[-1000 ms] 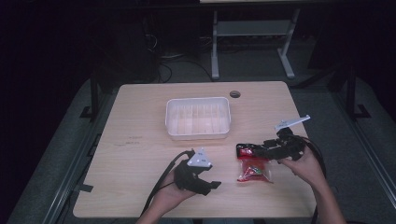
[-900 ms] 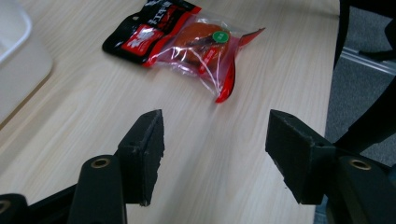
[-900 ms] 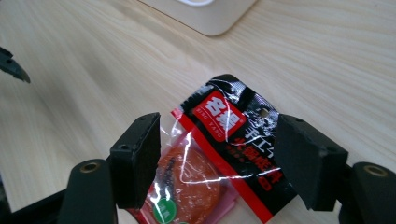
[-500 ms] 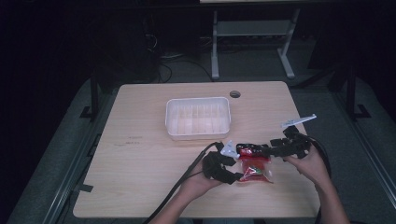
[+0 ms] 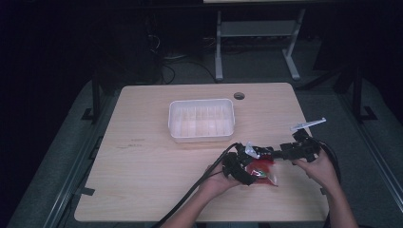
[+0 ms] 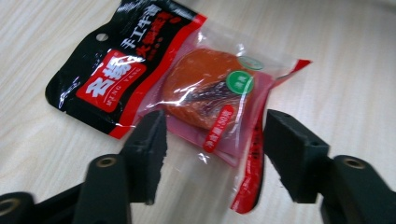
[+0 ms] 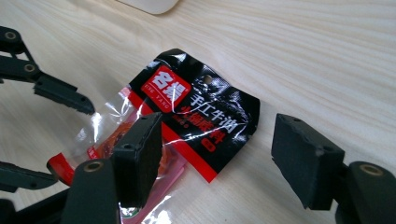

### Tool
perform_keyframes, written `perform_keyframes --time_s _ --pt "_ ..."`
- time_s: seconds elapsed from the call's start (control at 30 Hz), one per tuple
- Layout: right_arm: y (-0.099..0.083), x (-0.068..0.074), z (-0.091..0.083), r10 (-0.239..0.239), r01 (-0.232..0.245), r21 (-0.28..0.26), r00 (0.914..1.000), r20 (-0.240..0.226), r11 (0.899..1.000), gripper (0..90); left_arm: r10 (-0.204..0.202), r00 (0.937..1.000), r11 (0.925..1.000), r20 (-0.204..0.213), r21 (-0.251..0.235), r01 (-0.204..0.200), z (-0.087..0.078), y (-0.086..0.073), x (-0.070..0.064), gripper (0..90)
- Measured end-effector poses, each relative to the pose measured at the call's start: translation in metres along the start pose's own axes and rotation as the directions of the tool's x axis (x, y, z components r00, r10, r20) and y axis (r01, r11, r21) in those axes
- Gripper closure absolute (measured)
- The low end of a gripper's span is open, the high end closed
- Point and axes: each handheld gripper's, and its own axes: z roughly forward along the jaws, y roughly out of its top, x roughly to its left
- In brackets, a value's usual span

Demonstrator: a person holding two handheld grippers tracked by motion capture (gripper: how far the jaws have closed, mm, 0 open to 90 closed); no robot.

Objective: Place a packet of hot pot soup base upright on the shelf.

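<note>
A snack packet [image 5: 265, 172] lies flat on the wooden table [image 5: 142, 156], near its front right. It has a black and red printed header [image 7: 201, 107] and a clear end showing an orange-brown piece [image 6: 196, 88]. My left gripper [image 5: 252, 167] is open, its jaws on either side of the clear end [image 6: 215, 140]. From the opposite side my right gripper [image 5: 266, 156] is open too, its jaws astride the header end [image 7: 219, 149]. In the right gripper view the left gripper [image 7: 70, 137] reaches in at the left edge.
A white plastic tray [image 5: 201, 119] with a ribbed floor stands mid-table, just behind the packet; its corner [image 7: 149, 4] shows in the right gripper view. A round cable hole [image 5: 239, 95] sits near the far edge. Black cables trail off the front edge.
My left gripper has travelled right from the table's front middle to the packet and now straddles it. The right gripper has stayed at the packet's other end. The packet has barely moved.
</note>
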Motion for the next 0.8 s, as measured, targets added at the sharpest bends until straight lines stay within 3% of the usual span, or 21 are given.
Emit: perform_keyframes --time_s 0.43,0.8 --pt "0.000 -0.005 0.008 0.058 -0.059 0.034 0.9980 0.025 0.998 35.2 0.018 0.9998 0.9981 -0.009 0.060 -0.018 0.015 -0.001 0.001 37.9" --pt "-0.002 -0.007 0.022 0.101 -0.100 0.067 0.9948 -0.014 0.993 38.8 0.018 0.9998 0.9970 0.004 0.076 -0.018 0.019 -0.004 0.003 38.8"
